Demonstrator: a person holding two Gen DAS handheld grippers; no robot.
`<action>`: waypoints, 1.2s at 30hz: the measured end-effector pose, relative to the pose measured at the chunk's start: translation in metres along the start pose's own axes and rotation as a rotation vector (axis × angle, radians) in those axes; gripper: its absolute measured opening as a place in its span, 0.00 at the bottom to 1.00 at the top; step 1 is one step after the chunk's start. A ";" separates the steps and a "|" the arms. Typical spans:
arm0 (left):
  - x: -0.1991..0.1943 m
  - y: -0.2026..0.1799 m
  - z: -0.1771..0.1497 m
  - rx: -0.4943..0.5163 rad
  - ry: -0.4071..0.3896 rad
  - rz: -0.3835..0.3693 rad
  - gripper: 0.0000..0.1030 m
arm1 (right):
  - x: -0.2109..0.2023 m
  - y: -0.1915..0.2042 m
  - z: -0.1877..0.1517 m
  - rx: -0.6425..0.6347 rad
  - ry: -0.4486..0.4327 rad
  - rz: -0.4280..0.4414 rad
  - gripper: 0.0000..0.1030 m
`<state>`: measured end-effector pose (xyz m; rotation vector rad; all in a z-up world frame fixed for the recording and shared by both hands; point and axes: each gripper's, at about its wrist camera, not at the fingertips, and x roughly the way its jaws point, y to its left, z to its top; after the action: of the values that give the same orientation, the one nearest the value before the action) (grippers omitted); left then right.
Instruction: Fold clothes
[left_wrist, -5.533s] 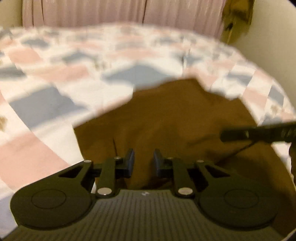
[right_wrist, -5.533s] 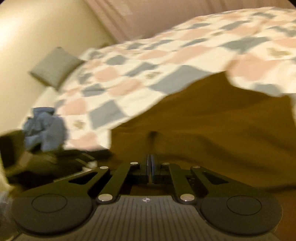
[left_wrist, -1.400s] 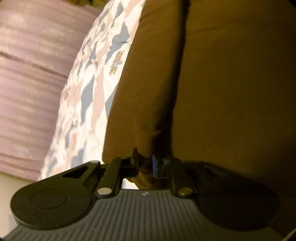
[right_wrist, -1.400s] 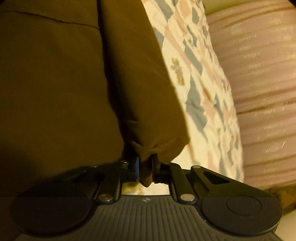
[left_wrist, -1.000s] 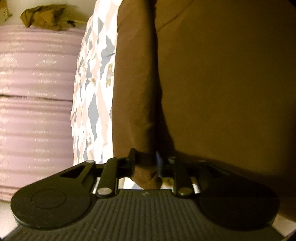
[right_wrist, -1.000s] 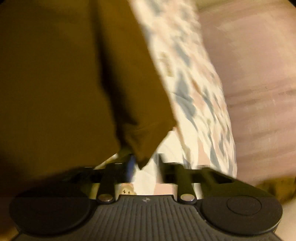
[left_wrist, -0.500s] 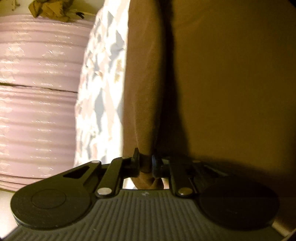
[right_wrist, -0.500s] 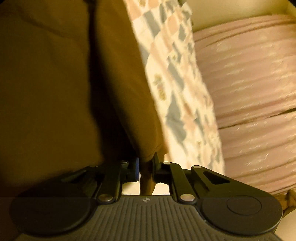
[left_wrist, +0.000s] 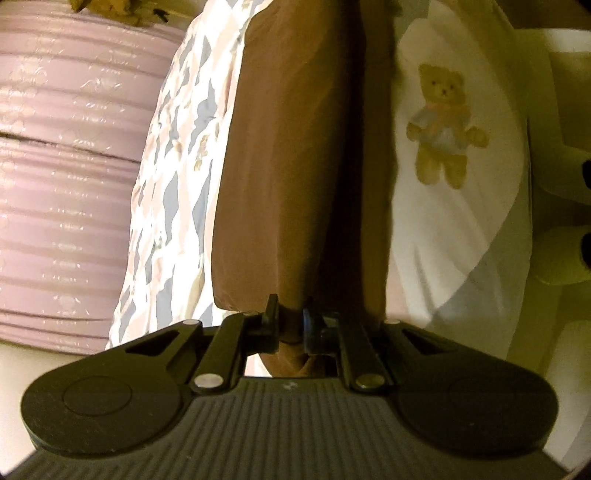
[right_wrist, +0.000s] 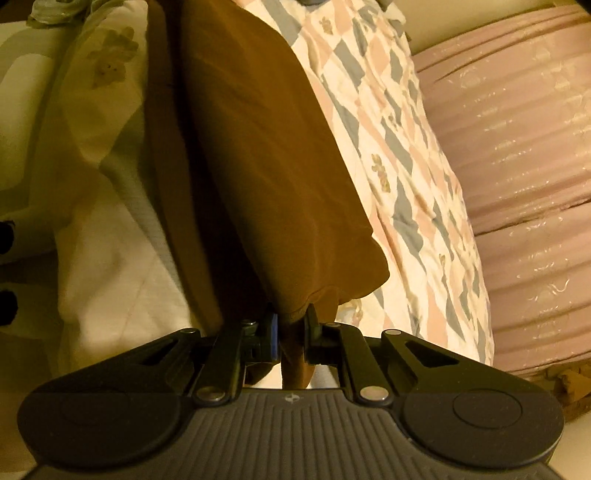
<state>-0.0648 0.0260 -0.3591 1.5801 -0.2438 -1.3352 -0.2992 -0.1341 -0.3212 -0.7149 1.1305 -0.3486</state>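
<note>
A brown garment (left_wrist: 288, 177) hangs lifted above the bed, stretching away from both cameras as a long folded band. My left gripper (left_wrist: 290, 317) is shut on one bunched corner of it. My right gripper (right_wrist: 291, 323) is shut on another bunched corner of the brown garment (right_wrist: 266, 166). Cloth pokes out behind the fingers in both views. The garment's far end is out of sight.
A patchwork quilt (left_wrist: 177, 192) in pink, grey and white covers the bed (right_wrist: 399, 158). A white patch with a teddy bear print (left_wrist: 443, 125) lies beside the garment. Pink ribbed curtains (left_wrist: 62, 177) (right_wrist: 524, 147) stand behind the bed. Pale slippers (left_wrist: 569, 236) show at the edge.
Both grippers have carried the held garment sideways. It now shows as a narrower band, and the teddy bear patch of the quilt has come into view beside it.
</note>
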 end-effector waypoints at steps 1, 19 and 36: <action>0.000 0.002 0.000 -0.008 0.002 0.000 0.11 | -0.002 0.001 0.002 0.004 0.000 -0.002 0.10; -0.018 0.028 -0.021 -0.164 0.136 -0.147 0.21 | -0.002 -0.030 -0.017 0.205 0.136 0.088 0.42; 0.171 0.166 -0.004 -1.175 0.120 -0.187 0.21 | 0.178 -0.158 0.026 0.987 0.107 0.149 0.21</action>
<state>0.0718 -0.1677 -0.3378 0.6634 0.6778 -1.1436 -0.1889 -0.3461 -0.3322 0.2578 0.9469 -0.7450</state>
